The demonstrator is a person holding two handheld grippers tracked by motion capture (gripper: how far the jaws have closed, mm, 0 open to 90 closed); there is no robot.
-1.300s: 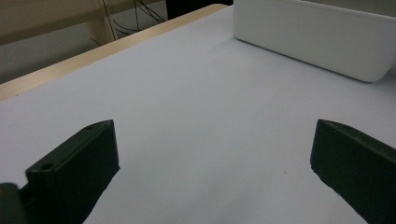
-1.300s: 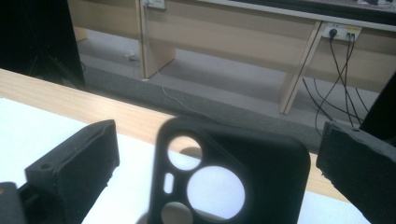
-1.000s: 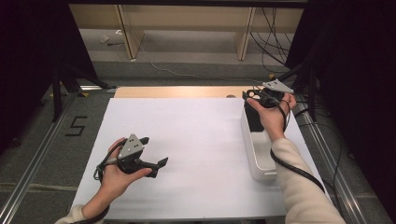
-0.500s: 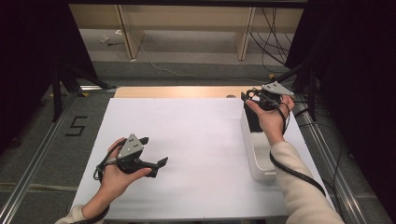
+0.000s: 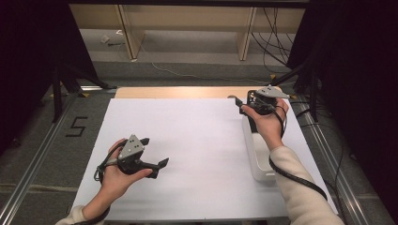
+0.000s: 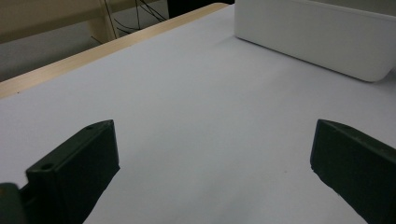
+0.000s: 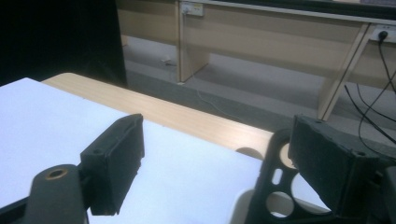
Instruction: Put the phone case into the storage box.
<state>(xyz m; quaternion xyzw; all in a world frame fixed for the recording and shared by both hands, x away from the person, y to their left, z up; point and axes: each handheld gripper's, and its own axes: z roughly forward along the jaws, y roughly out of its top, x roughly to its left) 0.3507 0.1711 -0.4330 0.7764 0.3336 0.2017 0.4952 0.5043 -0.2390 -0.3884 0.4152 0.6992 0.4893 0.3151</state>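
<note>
My right gripper (image 5: 244, 99) hovers over the far end of a white tray (image 5: 260, 164) at the table's right side. Its jaws have just been closing but still stand wide apart. In the right gripper view (image 7: 217, 135), a flat black piece with round holes (image 7: 268, 186) stands between the jaws. It is against the right-hand jaw and well clear of the left-hand one. My left gripper (image 5: 156, 151) is held low over the white sheet at the near left. It is open, with nothing between its jaws (image 6: 212, 135). The white tray (image 6: 317, 42) lies ahead of it.
A white sheet (image 5: 187, 140) covers the table, with a strip of bare wood (image 5: 178, 92) along the far edge. Metal rails (image 5: 37, 159) run down both sides. Cables (image 5: 277, 33) and shelf legs lie on the floor beyond, and dark curtains hang left and right.
My right gripper has shifted a little to the left over the tray's far end. The left hand has stayed where it was.
</note>
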